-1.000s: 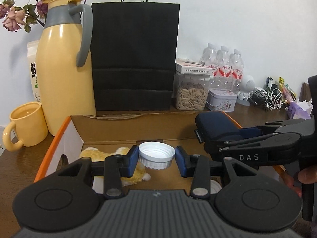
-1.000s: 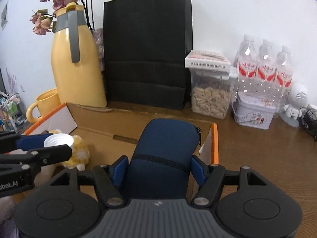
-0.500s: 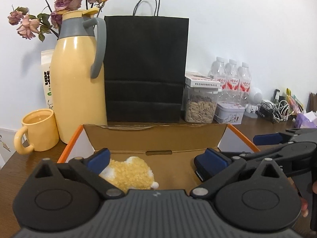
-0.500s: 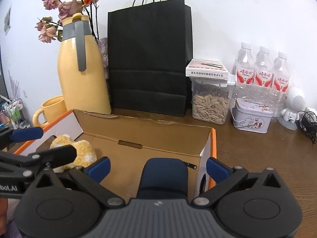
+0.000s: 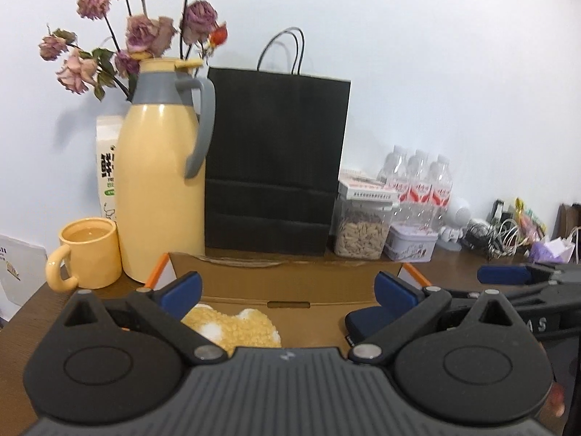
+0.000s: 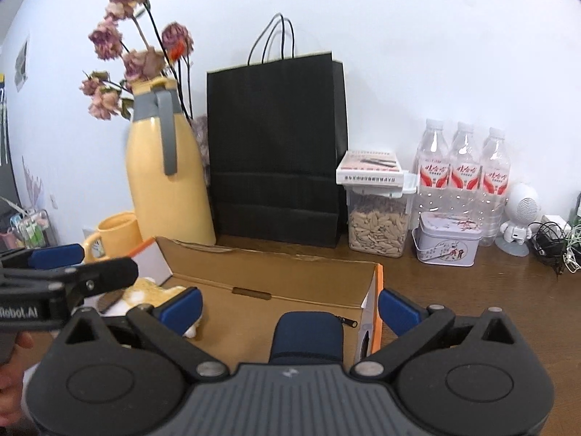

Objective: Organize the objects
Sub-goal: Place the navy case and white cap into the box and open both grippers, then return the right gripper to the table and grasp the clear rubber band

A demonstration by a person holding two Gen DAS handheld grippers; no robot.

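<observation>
- blue zip case (image 6: 308,336) lies in the cardboard box (image 6: 276,272) at its right end; near half hidden by the gripper body, zipper pull shows at its right edge
- yellow plush toy (image 5: 232,328) at the box's left end, lower part cut off, shape hard to make out
- left gripper (image 5: 288,292) jaws spread wide, nothing between them
- right gripper (image 6: 290,307) jaws spread wide, clear of the case
- both hover above the box's near edge
</observation>
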